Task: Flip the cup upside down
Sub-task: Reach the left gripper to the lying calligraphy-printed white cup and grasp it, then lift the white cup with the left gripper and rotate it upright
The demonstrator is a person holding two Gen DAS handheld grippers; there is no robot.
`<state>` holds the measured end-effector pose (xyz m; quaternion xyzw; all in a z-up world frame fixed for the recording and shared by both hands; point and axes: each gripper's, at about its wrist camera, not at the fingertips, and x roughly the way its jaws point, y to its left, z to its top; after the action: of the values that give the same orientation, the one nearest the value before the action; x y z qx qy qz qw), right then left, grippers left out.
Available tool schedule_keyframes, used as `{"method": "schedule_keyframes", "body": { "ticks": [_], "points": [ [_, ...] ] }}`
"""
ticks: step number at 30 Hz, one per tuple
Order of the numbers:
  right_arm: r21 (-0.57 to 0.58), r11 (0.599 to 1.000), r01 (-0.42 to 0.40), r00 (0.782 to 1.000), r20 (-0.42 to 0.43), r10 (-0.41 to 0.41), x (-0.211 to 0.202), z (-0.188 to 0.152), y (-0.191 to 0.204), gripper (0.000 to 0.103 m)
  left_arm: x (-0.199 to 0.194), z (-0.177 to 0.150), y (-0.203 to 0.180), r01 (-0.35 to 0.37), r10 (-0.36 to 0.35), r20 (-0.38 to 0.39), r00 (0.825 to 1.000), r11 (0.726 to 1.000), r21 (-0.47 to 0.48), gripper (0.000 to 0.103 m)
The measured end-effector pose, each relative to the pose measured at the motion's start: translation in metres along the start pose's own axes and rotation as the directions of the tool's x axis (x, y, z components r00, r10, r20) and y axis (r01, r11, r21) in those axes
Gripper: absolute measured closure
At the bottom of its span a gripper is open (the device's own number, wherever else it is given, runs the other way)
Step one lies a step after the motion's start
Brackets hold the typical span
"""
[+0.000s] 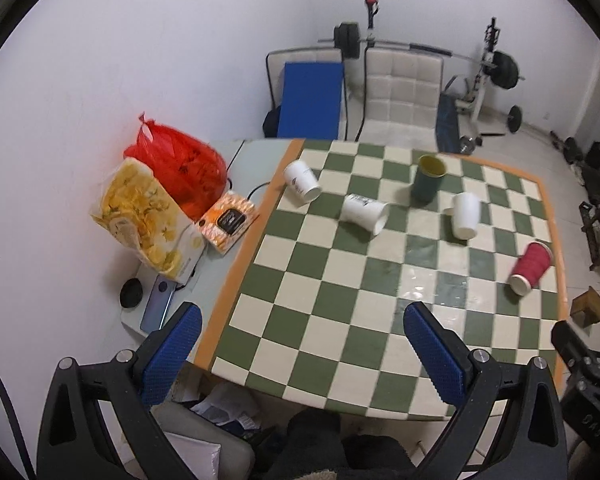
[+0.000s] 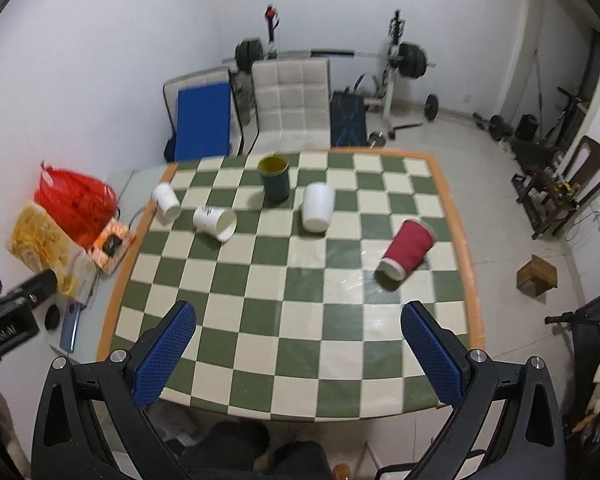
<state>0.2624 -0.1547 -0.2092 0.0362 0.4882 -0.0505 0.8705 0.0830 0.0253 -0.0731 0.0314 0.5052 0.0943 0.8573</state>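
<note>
Left hand-held gripper [image 1: 300,344]: I have it hovering above the near edge of the counter, its blue-padded fingers [image 1: 172,354] spread wide with nothing between them.
Right hand-held gripper [image 2: 298,346]: I see the same from its own camera, blue pads far apart, holding nothing, poised over the near part of the checkered cloth.
Counter [image 2: 470,264]: covered by a green-and-cream checkered cloth with an orange border.
Dark green cup with a yellow inside [image 2: 275,178]: the only one I see standing upright, mouth up, near the far edge of the cloth.
Plain white paper cup [image 2: 318,207]: just right of the green cup; whether it lies down or stands inverted I cannot tell.
Printed white paper cup [image 2: 215,222]: on its side left of the green cup, mouth towards me.
Second printed white paper cup [image 2: 166,202]: tipped over at the far-left border of the cloth.
Red ribbed paper cup with a white rim [image 2: 408,250]: on its side towards the right edge, well apart from the others.
Left of the cloth: a red plastic bag [image 1: 178,166], a yellow floral paper bag [image 1: 148,220] and an orange box [image 1: 230,222] sit together on the bare grey part.
</note>
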Motion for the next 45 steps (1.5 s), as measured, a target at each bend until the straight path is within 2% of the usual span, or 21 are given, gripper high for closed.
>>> {"method": "schedule_keyframes", "body": {
  "ticks": [7, 19, 27, 31, 34, 36, 39, 42, 45],
  "points": [
    [-0.004, 1.000, 0.002, 0.996, -0.087, -0.002, 0.101, 0.021, 0.046, 0.000, 0.083, 0.029, 0.016, -0.012, 0.014, -0.093, 0.996, 1.000, 0.025, 0.000],
    [0.039, 0.999, 0.022, 0.970, -0.242, -0.012, 0.243, 0.075, 0.112, 0.000, 0.232, 0.117, 0.042, -0.013, 0.019, -0.240, 0.971, 0.999, 0.030, 0.000],
    [0.084, 0.994, 0.072, 0.938, -0.344, -0.039, 0.336, 0.096, 0.128, 0.000, 0.342, 0.163, 0.050, 0.038, -0.062, -0.402, 0.913, 0.997, -0.068, 0.000],
    [0.100, 0.990, 0.097, 0.916, -0.399, -0.049, 0.375, 0.101, 0.128, 0.000, 0.388, 0.176, 0.048, 0.063, -0.109, -0.469, 0.876, 0.992, -0.113, 0.000],
    [0.116, 0.987, 0.108, 0.899, -0.435, -0.047, 0.397, 0.103, 0.127, 0.000, 0.417, 0.186, 0.046, 0.083, -0.160, -0.514, 0.843, 0.982, -0.168, 0.000],
    [0.125, 0.986, 0.114, 0.890, -0.454, -0.045, 0.407, 0.104, 0.126, 0.000, 0.437, 0.192, 0.045, 0.104, -0.212, -0.547, 0.810, 0.969, -0.222, 0.000],
    [0.139, 0.984, 0.114, 0.875, -0.482, -0.033, 0.417, 0.105, 0.124, 0.000, 0.461, 0.199, 0.045, 0.114, -0.268, -0.573, 0.774, 0.950, -0.291, 0.000],
    [0.134, 0.984, 0.116, 0.868, -0.496, -0.035, 0.422, 0.106, 0.124, 0.000, 0.484, 0.204, 0.041, 0.102, -0.275, -0.595, 0.755, 0.946, -0.309, 0.000],
    [0.131, 0.984, 0.118, 0.862, -0.505, -0.036, 0.426, 0.110, 0.123, 0.000, 0.501, 0.208, 0.036, 0.084, -0.259, -0.614, 0.746, 0.951, -0.298, 0.000]
  ]
}}
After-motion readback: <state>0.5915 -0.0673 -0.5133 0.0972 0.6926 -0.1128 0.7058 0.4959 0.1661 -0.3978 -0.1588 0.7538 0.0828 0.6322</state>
